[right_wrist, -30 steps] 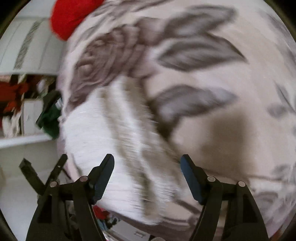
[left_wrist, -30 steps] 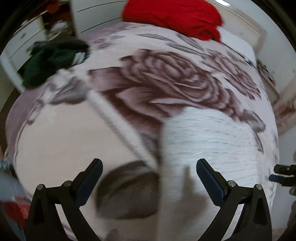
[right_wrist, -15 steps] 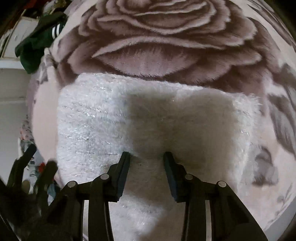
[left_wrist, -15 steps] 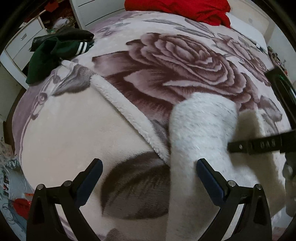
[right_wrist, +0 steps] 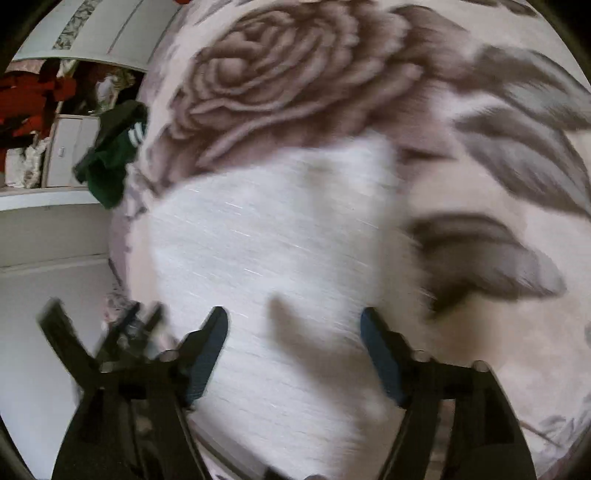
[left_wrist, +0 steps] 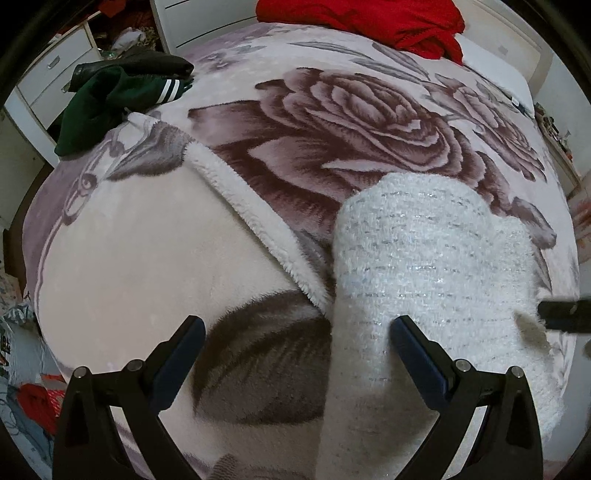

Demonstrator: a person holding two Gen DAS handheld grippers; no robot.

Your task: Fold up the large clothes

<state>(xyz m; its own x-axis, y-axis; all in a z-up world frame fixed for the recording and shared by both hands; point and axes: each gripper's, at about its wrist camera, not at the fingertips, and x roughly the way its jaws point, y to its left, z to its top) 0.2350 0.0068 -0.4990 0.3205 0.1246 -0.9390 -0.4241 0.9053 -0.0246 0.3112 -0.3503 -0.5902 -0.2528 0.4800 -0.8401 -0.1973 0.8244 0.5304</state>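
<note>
Sweater (left_wrist: 424, 266), fluffy white, folded into a long strip, lies flat on the rose-print blanket (left_wrist: 332, 122); that sweater is my landmark. My left gripper (left_wrist: 295, 343) hangs over its near-left edge, jaws wide apart, nothing pinched, right finger above the knit, left finger above bare blanket. My right gripper (right_wrist: 293, 332) hovers over the sweater's middle, view blurred; its jaws have just been opening and stand wide, empty. Green garment (left_wrist: 110, 99) sits far-left of the sweater, red cloth (left_wrist: 369, 18) well beyond it.

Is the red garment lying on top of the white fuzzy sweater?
No, the red garment lies at the bed's far end, apart from the white sweater.
</note>
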